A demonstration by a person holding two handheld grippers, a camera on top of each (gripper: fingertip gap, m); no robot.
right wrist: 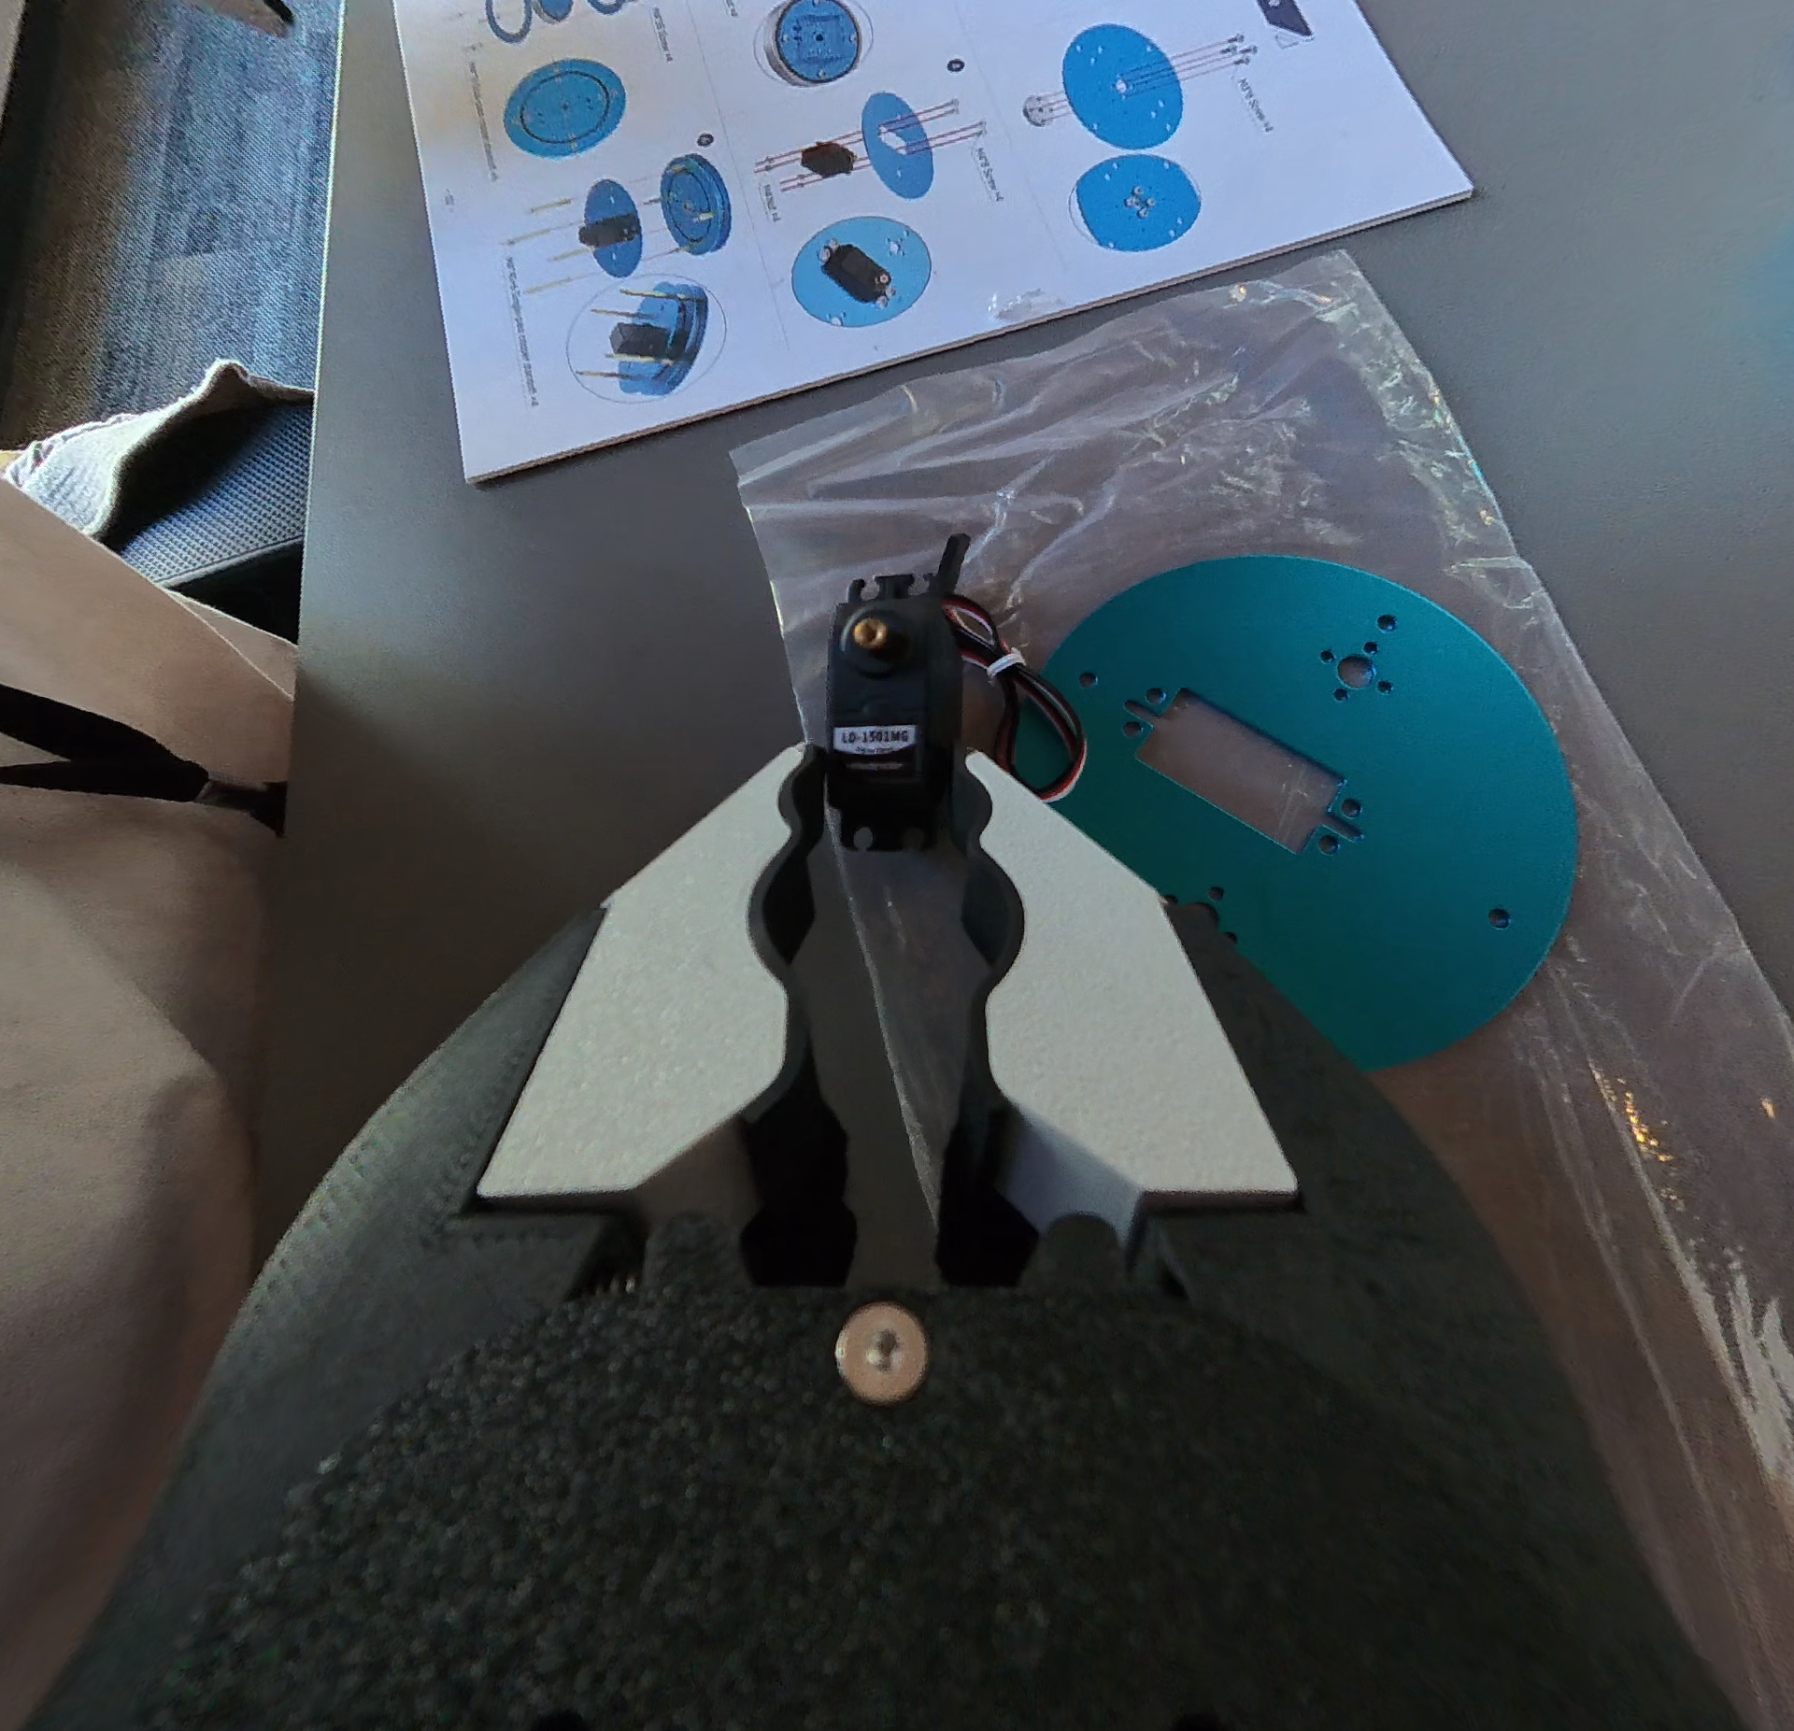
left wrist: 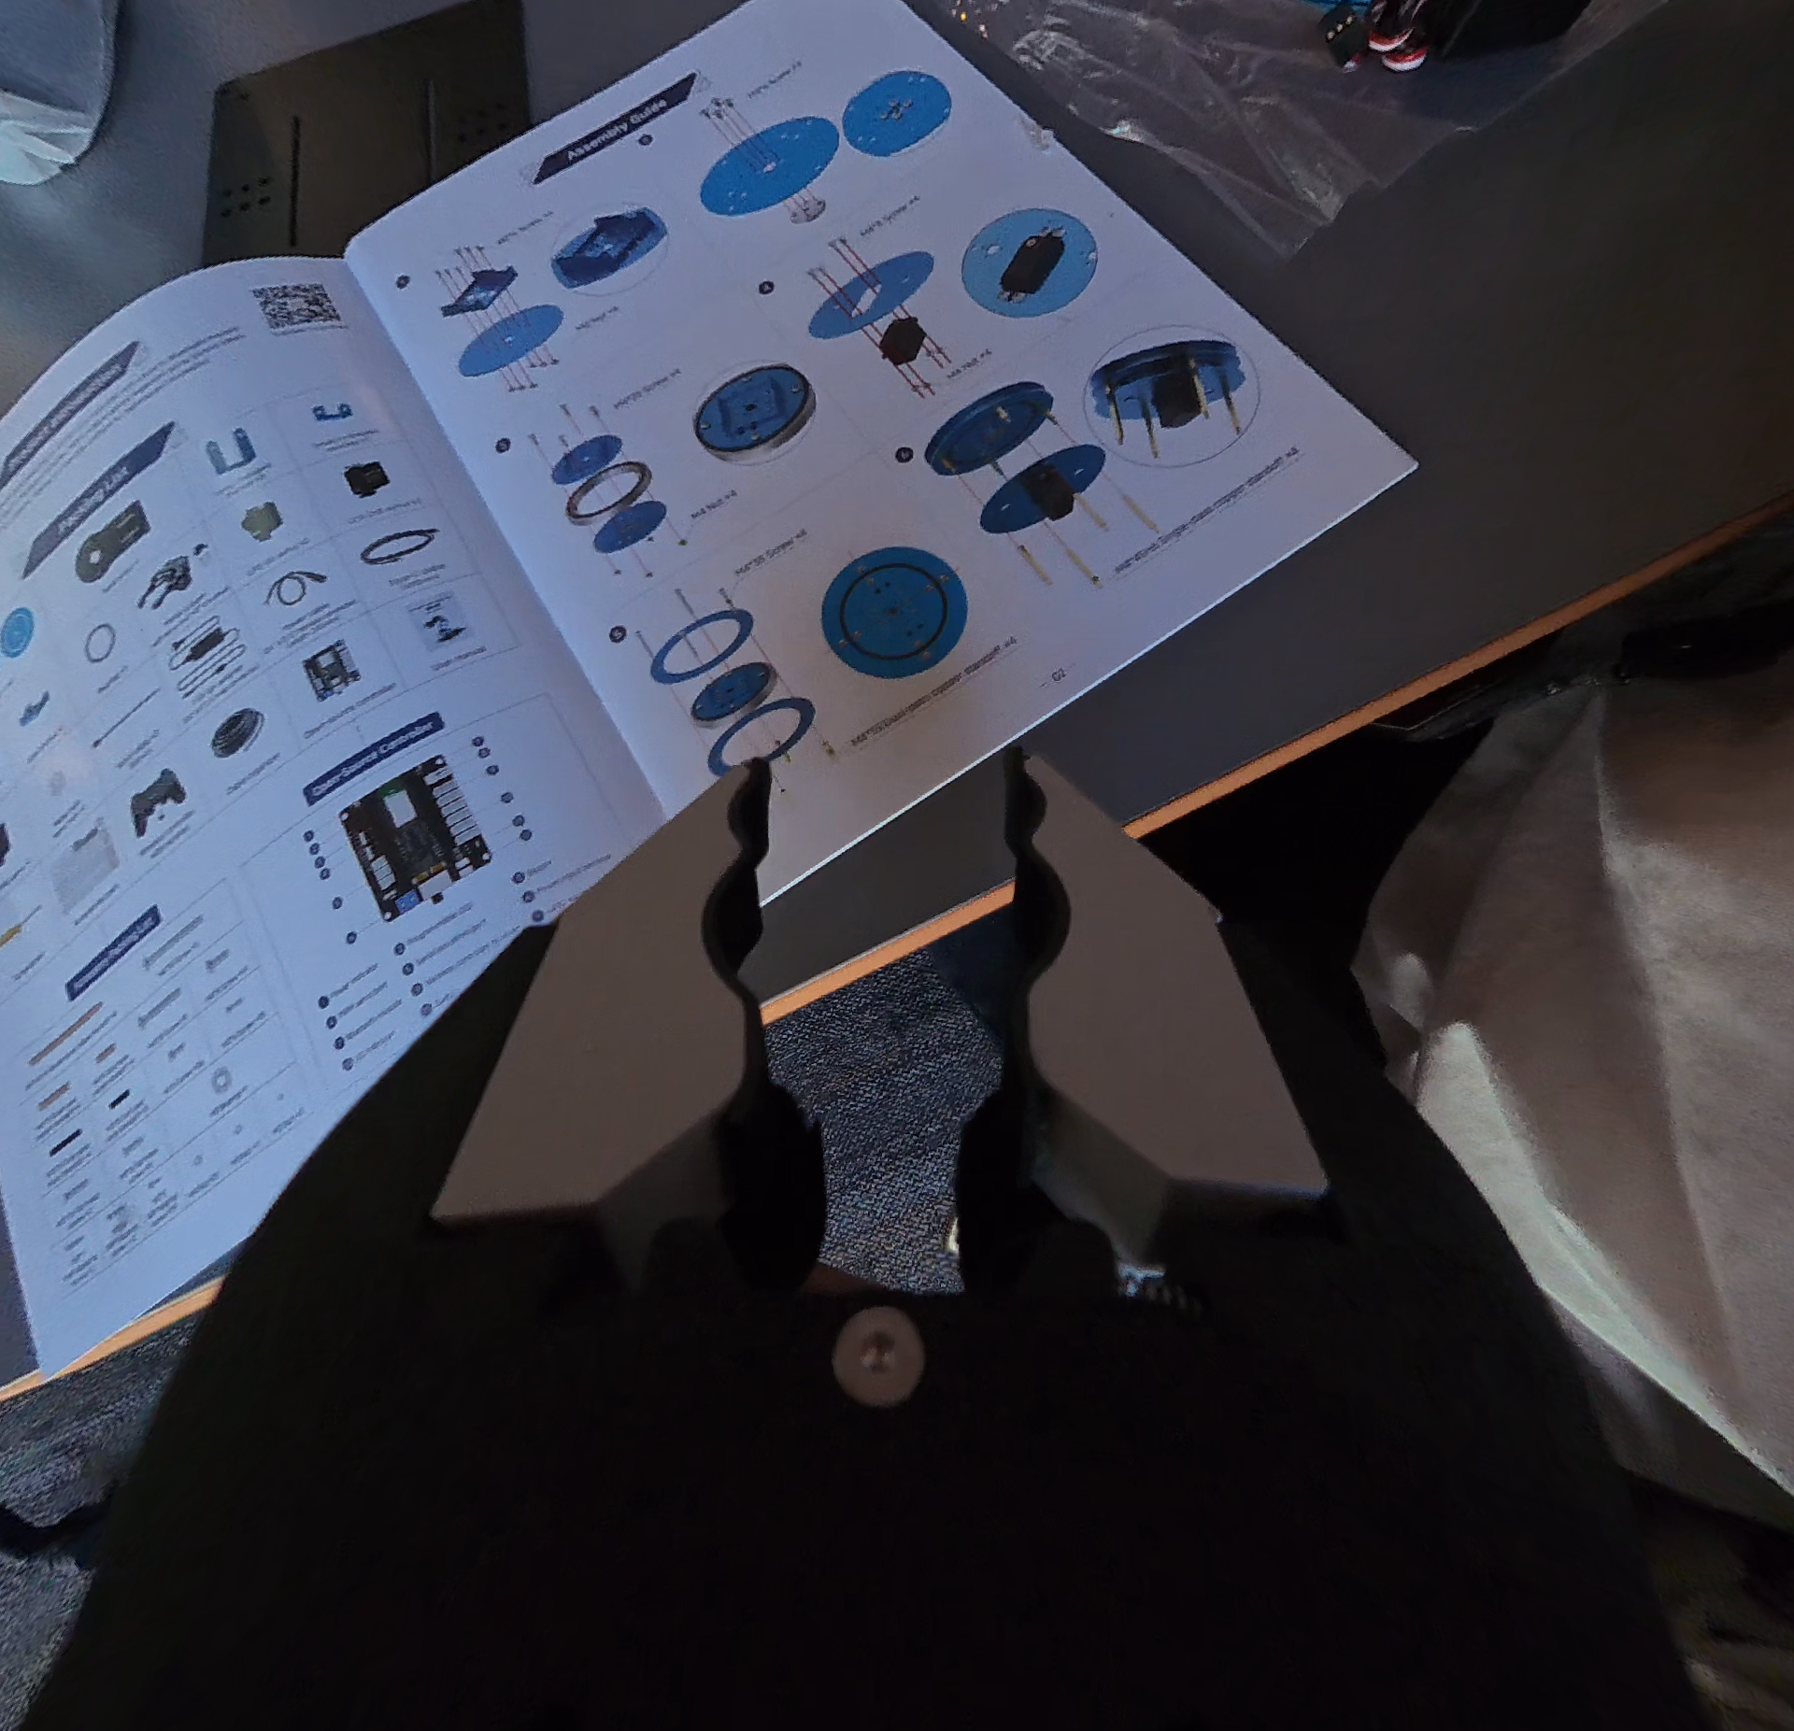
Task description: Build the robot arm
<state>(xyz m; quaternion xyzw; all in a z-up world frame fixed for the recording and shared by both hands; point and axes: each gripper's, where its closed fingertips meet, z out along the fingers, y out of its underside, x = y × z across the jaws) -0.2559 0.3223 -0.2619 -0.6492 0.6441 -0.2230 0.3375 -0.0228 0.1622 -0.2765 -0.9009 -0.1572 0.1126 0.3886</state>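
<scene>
My right gripper (right wrist: 888, 762) is shut on a small black servo motor (right wrist: 879, 704) with a brass shaft and a white label, held above a clear plastic bag (right wrist: 1213, 423). Its red, white and black wires (right wrist: 1029, 714) trail right. A teal round metal plate (right wrist: 1311, 811) with a rectangular cutout lies on the bag just right of the servo. My left gripper (left wrist: 885, 772) is open and empty, hovering over the near edge of an open instruction booklet (left wrist: 680, 423), at the table's front edge. The booklet also shows in the right wrist view (right wrist: 874, 180).
The grey table (left wrist: 1553, 374) has an orange-trimmed front edge (left wrist: 1262, 772). A black perforated plate (left wrist: 359, 122) lies behind the booklet. A clear bag (left wrist: 1165, 64) and the servo's wires (left wrist: 1398, 25) show at top right. A person's light clothing (left wrist: 1602, 1054) is at the right, carpet (left wrist: 893, 1034) below. My hands' fingertips stand some 30 cm from each other.
</scene>
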